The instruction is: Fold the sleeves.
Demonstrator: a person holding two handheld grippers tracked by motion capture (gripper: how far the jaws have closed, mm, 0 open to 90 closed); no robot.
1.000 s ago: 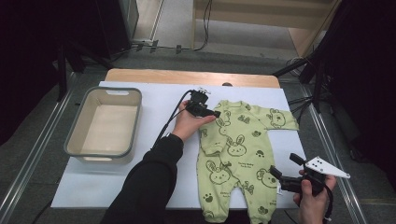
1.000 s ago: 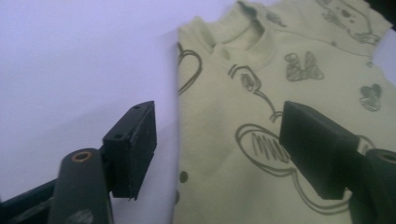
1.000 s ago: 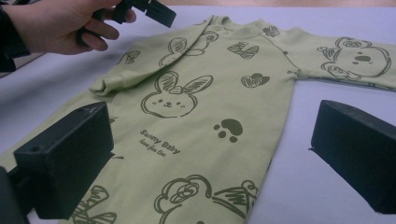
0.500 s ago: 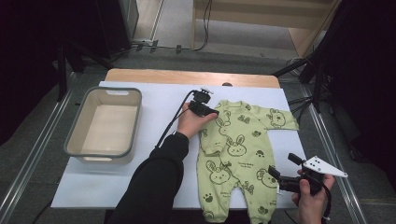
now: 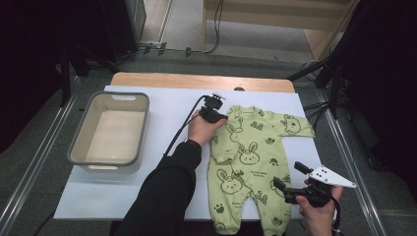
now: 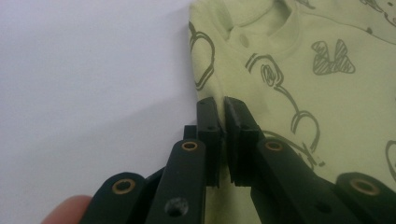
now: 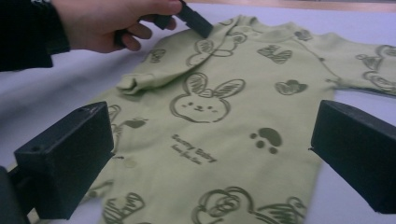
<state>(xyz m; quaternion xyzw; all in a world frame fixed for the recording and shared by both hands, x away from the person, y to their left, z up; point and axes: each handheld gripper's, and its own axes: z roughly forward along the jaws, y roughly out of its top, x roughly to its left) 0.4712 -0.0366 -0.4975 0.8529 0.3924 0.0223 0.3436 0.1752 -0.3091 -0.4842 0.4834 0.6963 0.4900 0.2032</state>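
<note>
1. Left tool has just been closing, and in the left gripper view the jaws are pinched on a fold of fabric at the shoulder edge of the green baby romper — a grip, by the look of it, though how much cloth is caught between the pads is hard to judge.
2. The romper lies flat on the white sheet toward the bench's right edge, neck to the far side, legs reaching the near edge; one sleeve is already folded in across the chest.
3. Right tool hovers by the lower leg near the bench's near right corner, jaws spread wide — nothing between them.
4. To do this well: keep the shoulder pinch firm, lift only a little, and let the right tool take the leg fabric before any fold.
5. Around it: a grey tub sits empty near the left edge, well apart. The left tool's cable trails over the sheet beside the romper — it could snag a fold.
</note>
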